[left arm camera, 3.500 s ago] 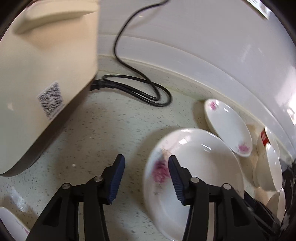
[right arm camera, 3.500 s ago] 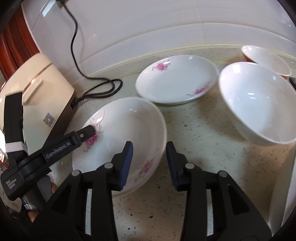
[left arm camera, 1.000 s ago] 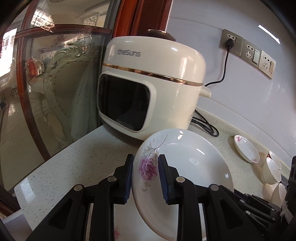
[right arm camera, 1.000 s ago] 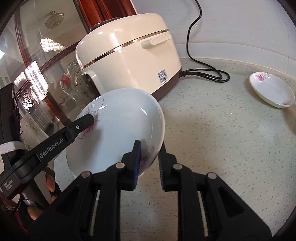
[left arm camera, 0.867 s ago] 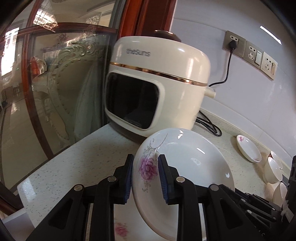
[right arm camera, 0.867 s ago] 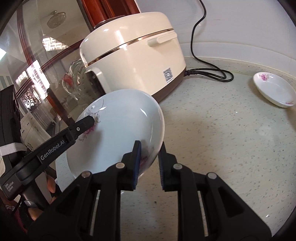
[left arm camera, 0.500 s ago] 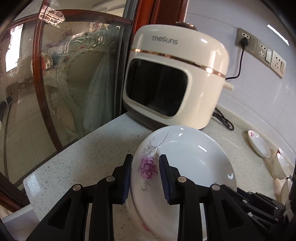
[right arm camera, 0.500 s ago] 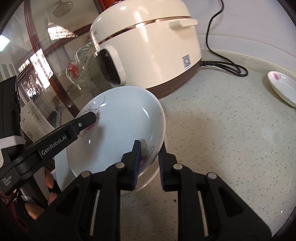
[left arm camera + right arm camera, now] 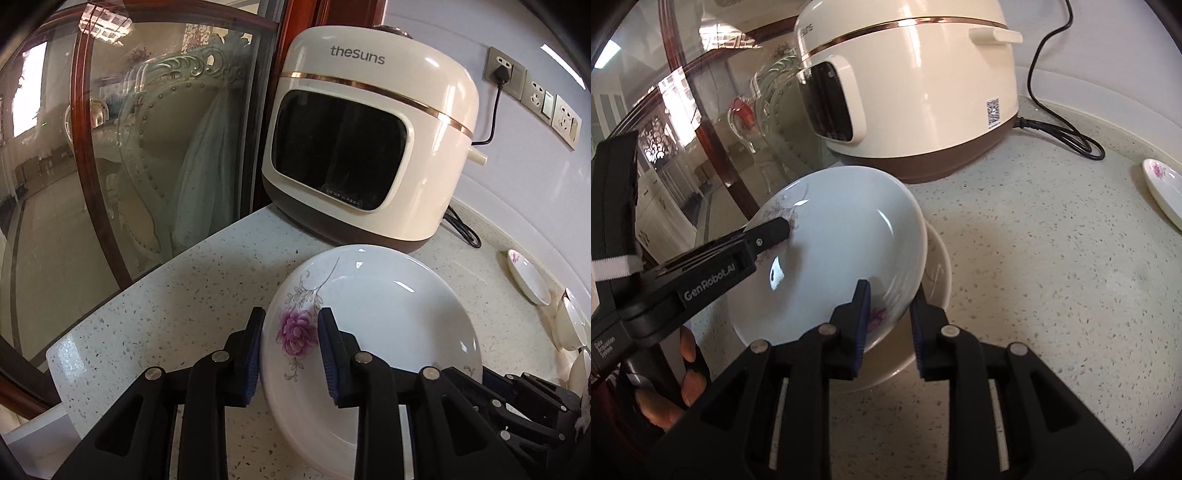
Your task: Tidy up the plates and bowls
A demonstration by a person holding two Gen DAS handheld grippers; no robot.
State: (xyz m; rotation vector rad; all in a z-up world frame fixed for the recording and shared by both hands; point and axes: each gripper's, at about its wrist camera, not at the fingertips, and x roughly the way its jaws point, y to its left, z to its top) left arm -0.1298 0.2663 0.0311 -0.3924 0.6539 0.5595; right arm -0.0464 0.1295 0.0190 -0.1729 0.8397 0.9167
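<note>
A white deep plate (image 9: 388, 325) with a purple flower print hangs tilted over the counter's corner. My left gripper (image 9: 290, 317) is shut on its flowered rim, one pad on each face. In the right wrist view the same plate (image 9: 831, 258) rests low over a second white plate (image 9: 938, 273) lying on the counter. My right gripper (image 9: 889, 295) straddles the near rim. Its jaws are opening and a small gap shows at the pads. One finger (image 9: 772, 232) of the left gripper lies on the plate's far rim.
A cream rice cooker (image 9: 369, 147) stands just behind, its black cord (image 9: 1063, 125) trailing along the wall. A small flowered dish (image 9: 1163, 184) and white bowls (image 9: 569, 325) sit to the right. A glass partition (image 9: 129, 147) and the counter edge (image 9: 92, 332) are at the left.
Both grippers carried the plate down toward the counter corner, over the second plate. The right gripper's jaws have widened around the rim.
</note>
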